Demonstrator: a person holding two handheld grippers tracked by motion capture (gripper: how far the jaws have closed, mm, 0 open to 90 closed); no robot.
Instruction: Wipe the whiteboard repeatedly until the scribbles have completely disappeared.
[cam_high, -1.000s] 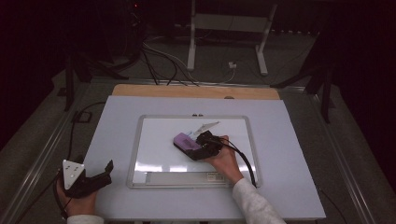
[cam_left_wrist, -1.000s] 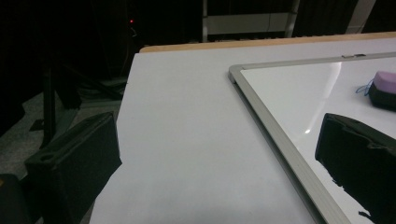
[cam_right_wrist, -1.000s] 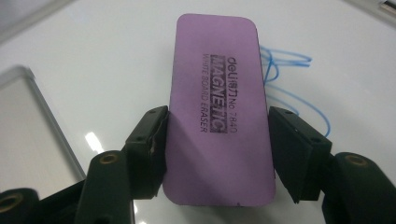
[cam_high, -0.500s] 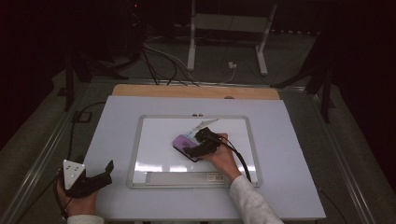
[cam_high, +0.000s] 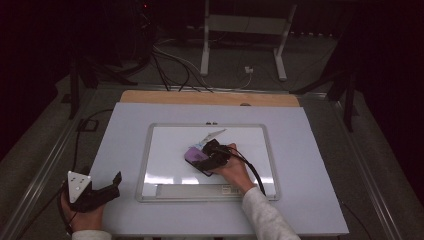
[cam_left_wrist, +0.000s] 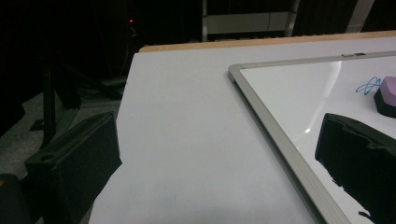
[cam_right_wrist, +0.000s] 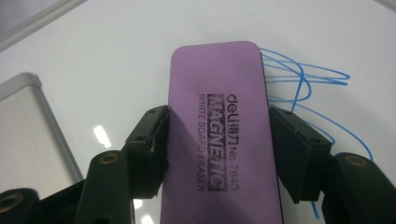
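The purple eraser (cam_right_wrist: 219, 140) runs off the bottom edge, so its near end is cut off. It covers part of the blue scribble (cam_right_wrist: 303, 84). The whiteboard (cam_left_wrist: 280, 135) is cut off on the right.

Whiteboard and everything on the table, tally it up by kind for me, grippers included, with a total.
Whiteboards: 1, the whiteboard
Erasers: 1, the purple eraser, clamped in the right gripper
Blue marker scribbles: 1, the scribble beside the eraser
Grippers: 2, the right one and the left gripper, jaws apart and empty
Total: 5
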